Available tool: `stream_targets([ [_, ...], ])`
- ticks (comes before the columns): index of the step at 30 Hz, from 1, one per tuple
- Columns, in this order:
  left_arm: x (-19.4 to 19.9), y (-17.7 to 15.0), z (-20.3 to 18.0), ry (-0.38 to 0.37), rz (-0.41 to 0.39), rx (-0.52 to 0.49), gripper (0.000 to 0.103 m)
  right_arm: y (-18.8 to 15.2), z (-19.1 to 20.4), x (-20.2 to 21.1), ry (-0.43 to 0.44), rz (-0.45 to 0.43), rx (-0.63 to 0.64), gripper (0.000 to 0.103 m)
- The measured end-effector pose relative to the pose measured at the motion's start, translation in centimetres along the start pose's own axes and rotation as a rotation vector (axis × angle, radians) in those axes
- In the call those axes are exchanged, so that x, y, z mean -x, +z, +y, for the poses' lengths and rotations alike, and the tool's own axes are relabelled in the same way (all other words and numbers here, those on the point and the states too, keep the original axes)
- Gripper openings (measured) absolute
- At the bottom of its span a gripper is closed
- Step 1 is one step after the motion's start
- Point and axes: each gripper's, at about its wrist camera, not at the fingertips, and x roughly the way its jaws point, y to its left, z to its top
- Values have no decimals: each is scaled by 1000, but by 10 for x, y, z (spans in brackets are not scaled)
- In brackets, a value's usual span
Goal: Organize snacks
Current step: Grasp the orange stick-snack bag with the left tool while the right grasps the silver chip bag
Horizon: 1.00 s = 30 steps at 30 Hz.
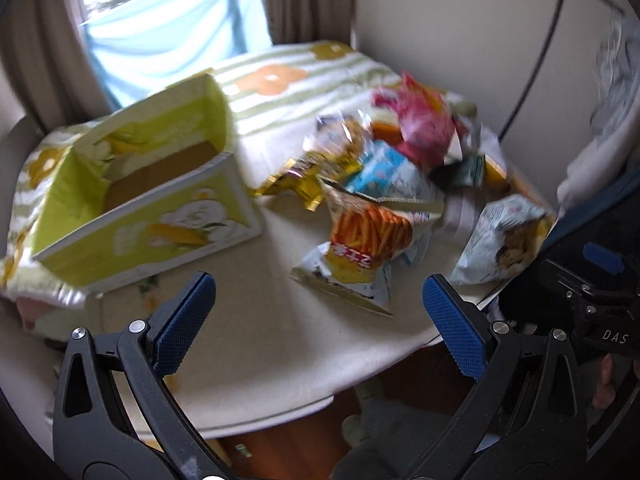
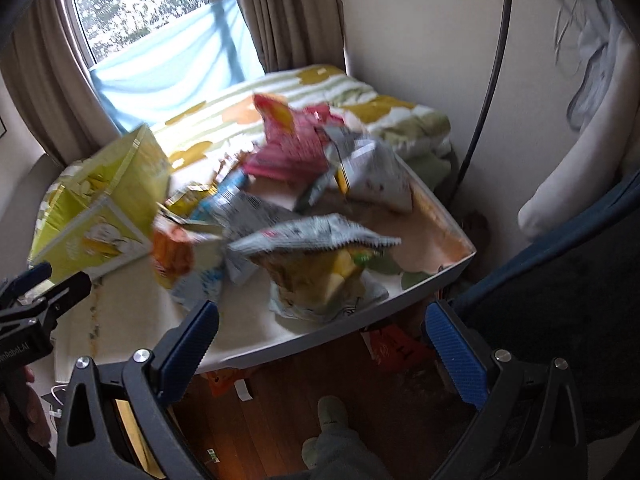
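A pile of snack bags lies on a white table [image 1: 256, 344]. An orange fries bag [image 1: 360, 240] is nearest, with a pink bag [image 1: 416, 124], a gold bag [image 1: 308, 172] and a grey-white bag [image 1: 500, 236] around it. An empty yellow-green cardboard box [image 1: 140, 200] stands open to the left of the pile. My left gripper [image 1: 316, 316] is open and empty, just short of the fries bag. My right gripper [image 2: 320, 344] is open and empty over the table's near edge, close to a grey bag with yellow snacks [image 2: 320, 264]. The pink bag [image 2: 296, 144] and the box [image 2: 100, 208] also show there.
A striped flowered blanket [image 1: 304, 76] covers the bed behind the table, under a window with brown curtains [image 2: 288, 12]. A black lamp cable [image 2: 488, 80] runs along the right wall. Wooden floor [image 2: 380, 392] and a slippered foot [image 2: 332, 416] lie below the table edge.
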Motion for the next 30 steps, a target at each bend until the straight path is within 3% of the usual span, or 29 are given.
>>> stream_targets([
  [7,-66,12,-27,-27,86,-116,102,2,0,-42,29,58,27,103],
  [13,-100,15,-36,-19,135,-187,101,11,8,-58,25,47,71,101],
  [18,-119,15,-32,-48,178,-178,84,18,11,-73,24,70,83,81],
  [24,-130,16,-29,-58,193,-179,52,22,14,-75,3,87,101,63],
  [30,-125,12,-24,-60,192,-166,49,22,16,-70,4,86,126,56],
])
